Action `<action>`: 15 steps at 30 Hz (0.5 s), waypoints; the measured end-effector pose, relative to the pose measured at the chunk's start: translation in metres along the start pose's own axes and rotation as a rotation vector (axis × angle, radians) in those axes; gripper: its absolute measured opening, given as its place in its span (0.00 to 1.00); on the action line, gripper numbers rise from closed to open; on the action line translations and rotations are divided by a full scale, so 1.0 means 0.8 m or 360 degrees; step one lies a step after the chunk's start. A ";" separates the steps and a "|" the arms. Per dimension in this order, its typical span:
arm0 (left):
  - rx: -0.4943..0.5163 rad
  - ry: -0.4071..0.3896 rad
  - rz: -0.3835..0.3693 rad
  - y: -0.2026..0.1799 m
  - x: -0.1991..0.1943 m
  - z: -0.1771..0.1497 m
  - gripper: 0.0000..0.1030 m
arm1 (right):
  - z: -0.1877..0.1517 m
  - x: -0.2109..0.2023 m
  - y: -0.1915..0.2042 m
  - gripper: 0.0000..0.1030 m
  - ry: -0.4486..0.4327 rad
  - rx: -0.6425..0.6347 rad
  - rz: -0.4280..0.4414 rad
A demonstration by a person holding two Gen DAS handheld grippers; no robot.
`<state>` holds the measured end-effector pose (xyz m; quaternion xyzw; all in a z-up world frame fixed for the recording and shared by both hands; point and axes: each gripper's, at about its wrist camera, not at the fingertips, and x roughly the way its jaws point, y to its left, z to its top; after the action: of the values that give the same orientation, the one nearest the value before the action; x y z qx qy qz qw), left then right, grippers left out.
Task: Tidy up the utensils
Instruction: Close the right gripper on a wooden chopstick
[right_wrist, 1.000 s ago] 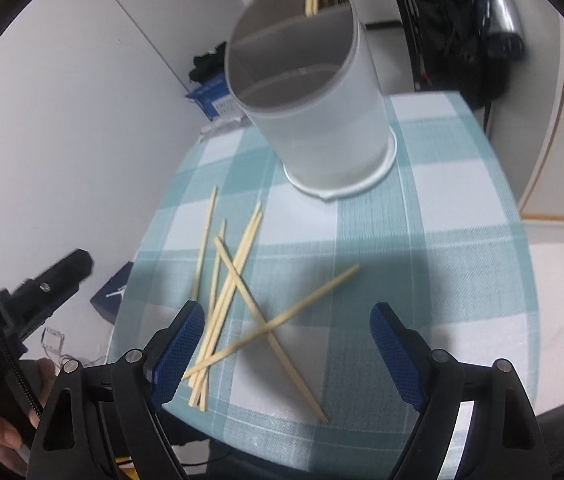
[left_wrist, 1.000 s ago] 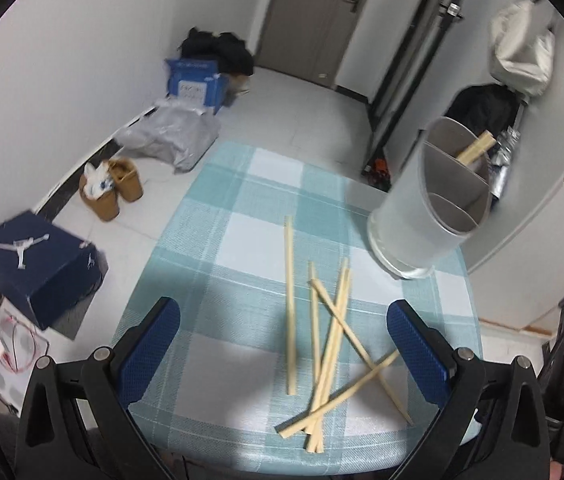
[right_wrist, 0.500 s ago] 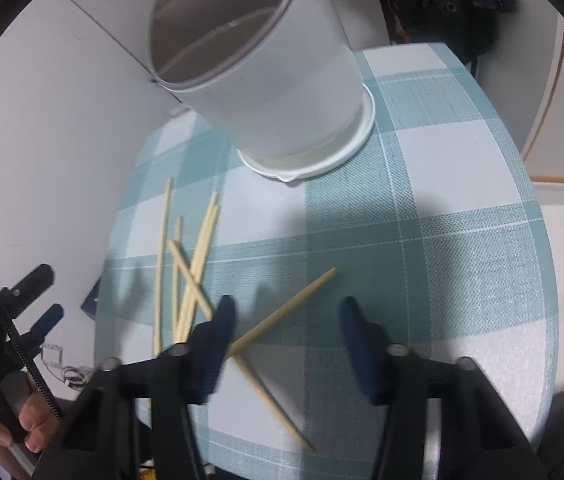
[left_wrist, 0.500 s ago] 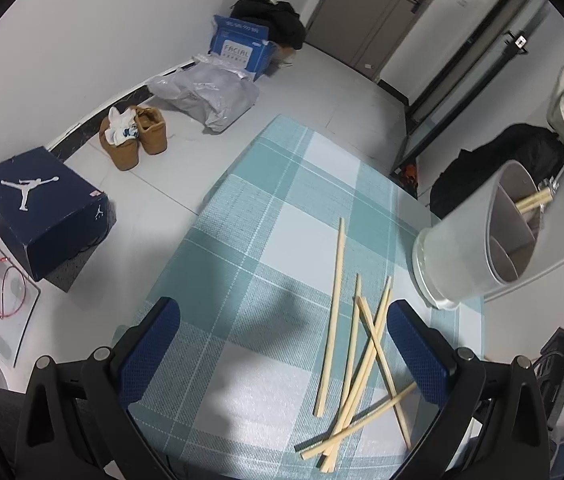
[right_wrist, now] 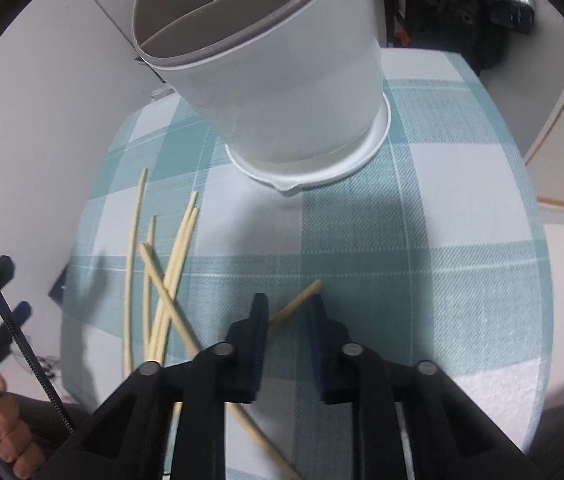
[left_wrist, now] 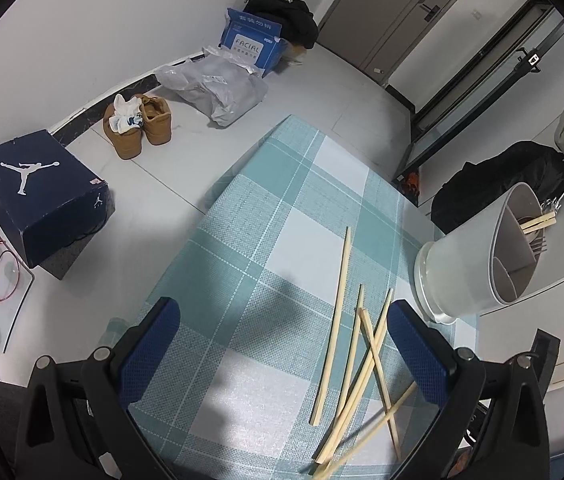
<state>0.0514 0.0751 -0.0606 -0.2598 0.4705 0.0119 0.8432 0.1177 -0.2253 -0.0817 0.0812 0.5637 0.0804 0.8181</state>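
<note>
Several wooden chopsticks (left_wrist: 355, 364) lie crossed on a teal checked tablecloth (left_wrist: 282, 240); they also show in the right wrist view (right_wrist: 162, 280). A white divided utensil holder (right_wrist: 274, 64) stands beyond them; in the left wrist view the holder (left_wrist: 477, 256) has chopsticks in it. My right gripper (right_wrist: 287, 308) is low over the cloth, its fingers nearly shut around one slanting chopstick (right_wrist: 297, 302). My left gripper (left_wrist: 282, 340) is open and empty, to the left of the pile.
On the floor to the left are a dark blue shoe box (left_wrist: 42, 196), brown shoes (left_wrist: 138, 124), a plastic bag (left_wrist: 214, 84) and a blue carton (left_wrist: 252, 40). A black bag (left_wrist: 501, 184) lies behind the holder. The table's edges are close on both sides.
My right gripper has dropped to the cloth and closed from wide open around one chopstick. My left gripper has swung left and stayed open.
</note>
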 end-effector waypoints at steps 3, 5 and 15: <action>0.0003 -0.0004 0.0010 0.001 0.000 0.000 0.99 | 0.005 0.005 0.004 0.08 -0.0028 -0.0024 -0.0030; 0.0007 -0.0011 0.0017 0.001 0.001 -0.001 0.99 | 0.009 0.008 0.007 0.06 -0.0047 -0.0050 -0.0041; 0.0020 -0.0023 0.0070 0.001 0.002 -0.001 0.99 | 0.023 0.003 0.019 0.02 -0.0048 -0.0246 0.0034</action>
<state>0.0514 0.0750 -0.0629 -0.2439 0.4701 0.0292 0.8477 0.1348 -0.2104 -0.0741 0.0249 0.5424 0.1313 0.8294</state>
